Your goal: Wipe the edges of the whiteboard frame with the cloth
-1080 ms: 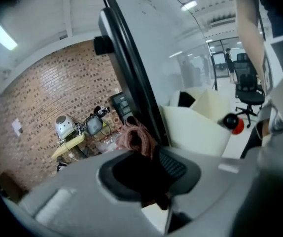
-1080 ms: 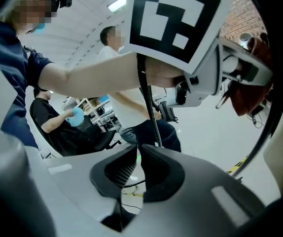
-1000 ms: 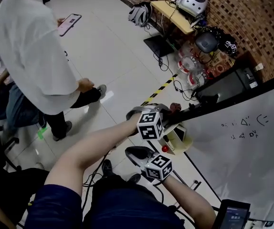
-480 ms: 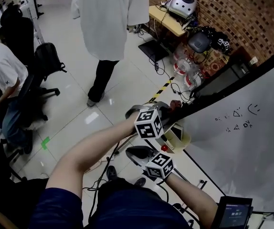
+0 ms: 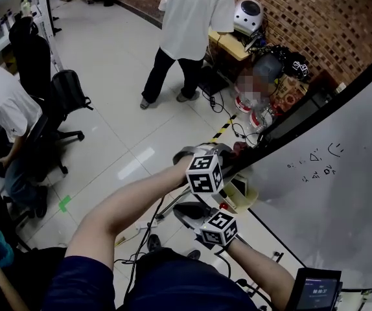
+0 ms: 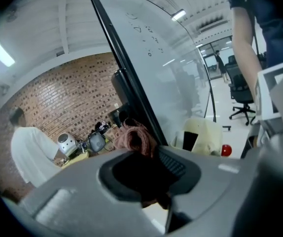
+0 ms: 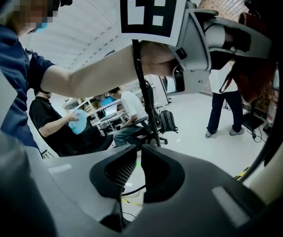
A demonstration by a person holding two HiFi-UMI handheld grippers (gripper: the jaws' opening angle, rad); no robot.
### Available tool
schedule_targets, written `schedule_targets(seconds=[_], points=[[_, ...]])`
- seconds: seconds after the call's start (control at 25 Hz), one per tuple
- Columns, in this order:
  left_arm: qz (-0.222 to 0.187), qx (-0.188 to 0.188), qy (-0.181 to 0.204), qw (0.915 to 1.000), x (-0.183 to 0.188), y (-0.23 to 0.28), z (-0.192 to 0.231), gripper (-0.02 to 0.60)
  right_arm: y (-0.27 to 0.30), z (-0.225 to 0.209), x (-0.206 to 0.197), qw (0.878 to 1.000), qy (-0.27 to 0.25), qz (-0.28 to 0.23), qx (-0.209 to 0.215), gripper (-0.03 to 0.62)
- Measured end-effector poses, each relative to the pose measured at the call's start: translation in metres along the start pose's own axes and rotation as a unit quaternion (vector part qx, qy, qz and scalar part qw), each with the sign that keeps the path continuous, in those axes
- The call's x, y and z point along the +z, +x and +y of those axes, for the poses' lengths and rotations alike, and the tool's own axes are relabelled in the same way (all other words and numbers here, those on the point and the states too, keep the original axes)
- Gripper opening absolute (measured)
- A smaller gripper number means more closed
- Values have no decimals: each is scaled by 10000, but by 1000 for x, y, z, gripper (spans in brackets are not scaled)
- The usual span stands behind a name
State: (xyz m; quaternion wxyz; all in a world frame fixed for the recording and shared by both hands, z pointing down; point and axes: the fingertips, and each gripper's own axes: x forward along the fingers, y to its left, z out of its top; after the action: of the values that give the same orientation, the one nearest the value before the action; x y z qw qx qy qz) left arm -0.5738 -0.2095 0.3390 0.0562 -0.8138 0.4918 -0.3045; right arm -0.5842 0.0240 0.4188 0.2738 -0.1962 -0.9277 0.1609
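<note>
The whiteboard [image 5: 328, 199] leans at the right, with a black frame [image 5: 270, 138] along its edge. My left gripper [image 5: 230, 151] is shut on a reddish cloth [image 5: 239, 146] that rests against that frame. In the left gripper view the cloth [image 6: 134, 137] bulges out of the left gripper [image 6: 146, 154], right beside the frame [image 6: 126, 83]. Below the left forearm, my right gripper [image 5: 181, 208] points out toward the room. In its own view the right gripper [image 7: 134, 169] has its jaws drawn to a slit with nothing between them.
A person in a white shirt [image 5: 189, 18] stands at a cluttered table by the brick wall. Seated people [image 5: 4, 109] and office chairs [image 5: 63, 89] are at the left. A cream container [image 5: 241, 190] sits under the board. A phone screen [image 5: 315, 290] shows at bottom right.
The standing person has walked from the left of the room to the table at the brick wall. Both grippers have edged upward, the left one keeping the cloth on the frame.
</note>
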Motion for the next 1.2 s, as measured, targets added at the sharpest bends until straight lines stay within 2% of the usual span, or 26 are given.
schedule_targets(seconds=[0.08,0.12,0.2,0.32,0.36,0.4,0.52,0.56,0.6,0.64,0.68,0.76,0.8,0.88,0.92,0.96,1.04,1.12,1.2], points=[[-16,-29,-22,10000,3,0,1,86,0,3,2,10000,-46,-48,55,34],[-75,-64,-190,9998,5,0,2,86,0,4,2,9999,-101,-56,92,34],[-316,-180,-863,9956,12,-1,7,86,-1,6,4,9997,-168,-83,132,34],[-736,-359,-1954,9773,24,-9,15,86,-3,4,14,9998,-124,-162,58,34],[-866,-451,-2344,9672,27,-14,15,86,-5,4,18,9998,-63,-192,9,34],[-1014,-568,-2781,9535,31,-19,15,86,-7,4,21,9998,8,-217,-26,34],[-1573,-736,-4006,8996,34,-30,22,86,-12,-3,18,9997,61,-236,-93,34],[-1731,-690,-4221,8872,34,-33,28,86,-13,-5,19,9996,58,-244,-134,34],[-1818,-611,-4266,8839,35,-35,33,86,-14,-7,18,9995,64,-255,-155,34],[-1811,-518,-4122,8914,37,-37,36,86,-15,-8,17,9995,73,-267,-149,34],[-1708,-426,-3813,9075,40,-38,36,86,-16,-9,15,9995,85,-280,-141,34],[-1323,-258,-2979,9450,43,-35,35,86,-18,-9,13,9994,112,-304,-150,34],[-1106,-177,-2548,9605,42,-33,35,86,-18,-8,13,9993,126,-310,-156,34],[-720,-34,-1622,9841,40,-29,35,86,-19,-5,13,9992,168,-317,-154,34],[-540,18,-1109,9924,40,-29,35,86,-19,-4,12,9992,179,-317,-145,34],[-360,63,-574,9977,41,-30,34,86,-19,-3,11,9993,164,-309,-133,34],[-54,136,442,9989,45,-33,34,86,-19,-3,9,9994,127,-301,-116,34],[118,224,1244,9919,53,-37,33,86,-19,-2,10,9993,138,-316,-118,34],[194,341,1816,9826,62,-41,31,87,-19,-1,11,9992,150,-340,-124,34]])
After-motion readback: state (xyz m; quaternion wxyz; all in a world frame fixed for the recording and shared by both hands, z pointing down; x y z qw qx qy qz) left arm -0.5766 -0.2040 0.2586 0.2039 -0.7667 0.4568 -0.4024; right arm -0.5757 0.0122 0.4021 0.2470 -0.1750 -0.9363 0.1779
